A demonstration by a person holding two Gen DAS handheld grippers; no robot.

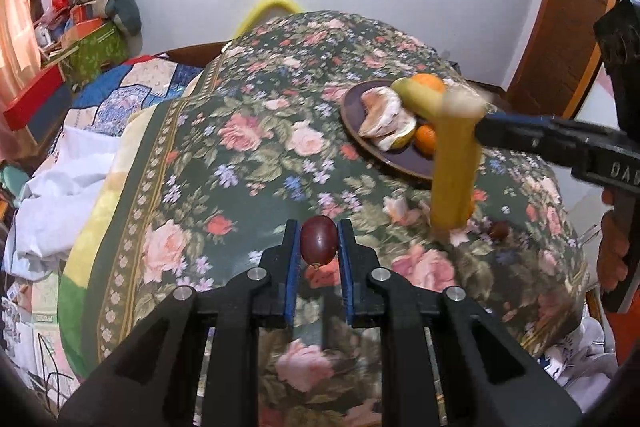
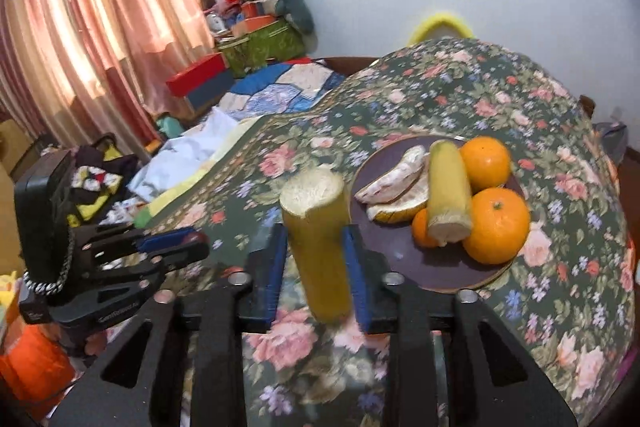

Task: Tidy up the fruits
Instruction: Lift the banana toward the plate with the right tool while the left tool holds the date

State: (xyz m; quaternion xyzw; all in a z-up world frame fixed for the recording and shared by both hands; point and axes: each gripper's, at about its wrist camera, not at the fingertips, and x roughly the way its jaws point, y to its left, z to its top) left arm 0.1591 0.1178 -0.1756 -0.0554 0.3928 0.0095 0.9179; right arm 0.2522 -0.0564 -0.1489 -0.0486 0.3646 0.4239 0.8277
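My left gripper [image 1: 319,242] is shut on a dark red grape [image 1: 319,239] just above the floral cloth. My right gripper [image 2: 316,239] is shut on a yellow banana half [image 2: 316,231], held upright, cut end up; it also shows in the left wrist view [image 1: 456,163], near the plate. The dark plate [image 2: 396,259] holds another banana half [image 2: 446,195], two large oranges [image 2: 496,225], a small orange [image 2: 422,229] and pomelo pieces [image 2: 394,181]. A second grape [image 1: 500,230] lies on the cloth right of the held banana. The left gripper shows in the right wrist view [image 2: 188,243].
The floral cloth [image 1: 248,163] covers a rounded table. A bed with a blue quilt [image 2: 272,91] and boxes [image 2: 200,77] lies behind left. Pink curtains [image 2: 80,39] hang at the left. A wooden door [image 1: 560,39] stands at the right.
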